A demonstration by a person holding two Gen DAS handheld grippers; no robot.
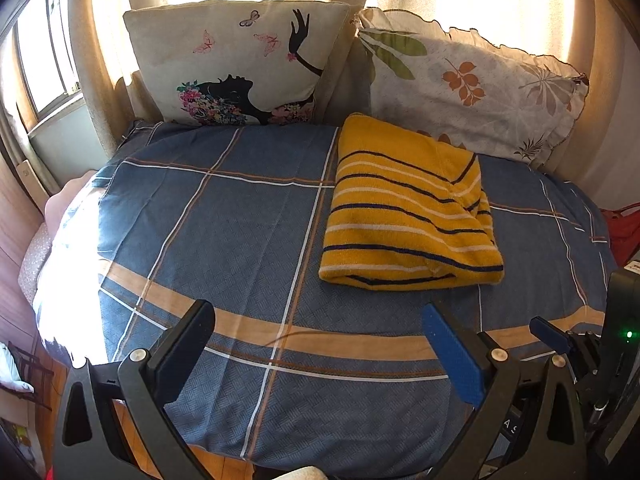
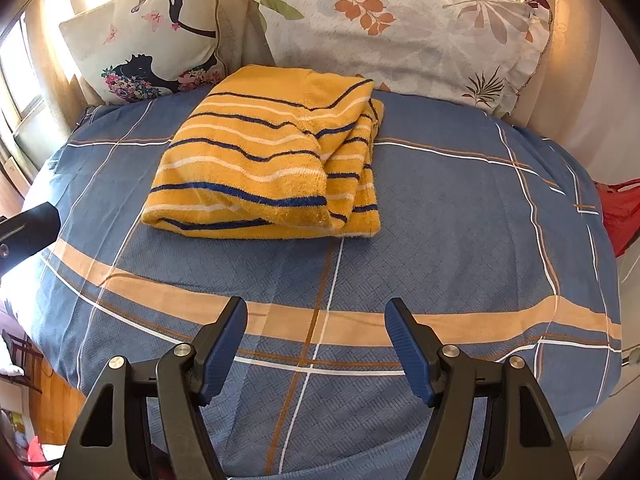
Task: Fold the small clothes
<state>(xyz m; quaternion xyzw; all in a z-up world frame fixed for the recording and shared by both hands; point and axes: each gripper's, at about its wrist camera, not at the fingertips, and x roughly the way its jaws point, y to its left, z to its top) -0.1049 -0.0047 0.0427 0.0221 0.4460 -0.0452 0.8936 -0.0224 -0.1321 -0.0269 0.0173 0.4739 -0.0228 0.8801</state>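
1. Left wrist view: the left tool hovers low over the near part of the bed, its two fingers spread wide apart with nothing between them but bedding.
2. The bed is covered by a blue woven bedsheet with white and brown check lines and a broad tan band, and the band crosses just ahead of the fingertips.
3. The yellow knitted garment with navy and white stripes lies folded into a thick rectangle on the sheet, ahead and to the right of the left tool and well apart from it.
4. Behind the garment, a cream square cushion printed with a black silhouette of a woman and pink butterflies leans at the head of the bed, beside a white frilled pillow with orange and green leaf prints; the garment's far edge lies just beside that pillow.
5. At the right edge, one blue-padded finger of the right tool shows.
6. Right wrist view: the right tool is also held open, moderately wide, gripping nothing, above the tan band.
7. The folded garment sits ahead and slightly left, its layered edges facing right, untouched by either tool.
8. The cushion and the pillow stand behind it.
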